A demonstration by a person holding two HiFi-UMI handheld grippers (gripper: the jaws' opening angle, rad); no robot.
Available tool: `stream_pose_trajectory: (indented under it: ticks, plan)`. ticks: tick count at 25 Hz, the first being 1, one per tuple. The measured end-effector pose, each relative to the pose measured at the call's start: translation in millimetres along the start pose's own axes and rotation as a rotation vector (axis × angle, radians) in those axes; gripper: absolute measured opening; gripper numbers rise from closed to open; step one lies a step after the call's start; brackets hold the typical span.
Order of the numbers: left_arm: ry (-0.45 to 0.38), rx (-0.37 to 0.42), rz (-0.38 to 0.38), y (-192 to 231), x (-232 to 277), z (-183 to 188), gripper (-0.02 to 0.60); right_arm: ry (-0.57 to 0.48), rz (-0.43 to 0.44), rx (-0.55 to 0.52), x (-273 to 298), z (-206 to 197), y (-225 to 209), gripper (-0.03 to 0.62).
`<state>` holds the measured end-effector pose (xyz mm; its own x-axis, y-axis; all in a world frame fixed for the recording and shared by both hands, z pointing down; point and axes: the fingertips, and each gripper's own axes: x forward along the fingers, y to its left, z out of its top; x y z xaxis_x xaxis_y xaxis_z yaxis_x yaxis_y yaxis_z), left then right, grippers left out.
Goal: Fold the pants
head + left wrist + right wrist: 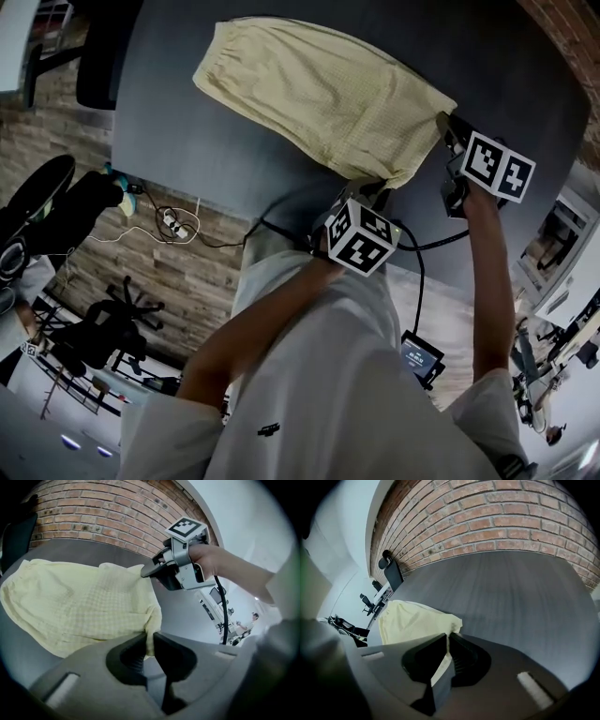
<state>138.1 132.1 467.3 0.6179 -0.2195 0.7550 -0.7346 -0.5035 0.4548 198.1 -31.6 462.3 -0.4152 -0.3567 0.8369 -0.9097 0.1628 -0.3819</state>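
At the near edge of the bench [187,141] a person in a white shirt [328,375] holds both tools out over the dark grey top. The left hand-held gripper [367,190] has its jaws pinched nearly together on a fold of the pale yellow pants [319,94]. In the left gripper view the cloth edge runs straight down into the narrow slot between the pads of that hand-held gripper [149,644]. The right hand-held gripper [448,127] sits further along the same side of the bench. It is clamped just as tightly on another corner of the fabric, and a thin strip of yellow shows between its jaws [447,644]. From the left one's camera, the right hand-held gripper [146,571] shows with its black tips buried in the cloth's edge.

The pants [79,606] lie spread across the middle of the bench [187,616], reaching away from the two grips toward its far side. The weave is a fine check, soft and lightly rumpled. The end held by the tools is bunched and drawn up off the bench top, with a shadow under it. The far end lies flat and finishes in a gathered, ruffled edge. In the right gripper view the pants [412,620] cover only one part of the bench [511,597].

Beyond the far side of the bench stand a black chair [393,573] and a red brick wall [511,517].
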Motion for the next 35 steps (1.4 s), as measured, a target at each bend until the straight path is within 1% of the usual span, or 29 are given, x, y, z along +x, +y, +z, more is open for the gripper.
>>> stream_pose_trajectory:
  ticks: [3,7,13,19,24,31,35]
  plan:
    - [-0.010,-0.001,-0.007,-7,-1,-2,0.038,-0.013,-0.002,0.009,-9,-3,-1,0.032]
    - [-0.043,-0.017,-0.017,-6,-15,1,0.040,-0.046,0.002,0.005,-16,2,11,0.032]
    - [-0.104,-0.049,-0.031,4,-45,16,0.041,-0.089,0.001,-0.014,-20,21,36,0.032]
    - [-0.148,-0.066,-0.032,17,-73,31,0.041,-0.125,0.014,-0.023,-21,43,65,0.032]
    - [-0.172,-0.073,-0.014,45,-95,37,0.041,-0.134,0.051,-0.032,-9,59,96,0.032]
    - [-0.187,-0.101,0.053,99,-118,39,0.041,-0.147,0.090,-0.019,23,77,136,0.034]
    - [-0.175,-0.119,0.091,130,-126,37,0.041,-0.137,0.097,-0.018,43,84,154,0.034]
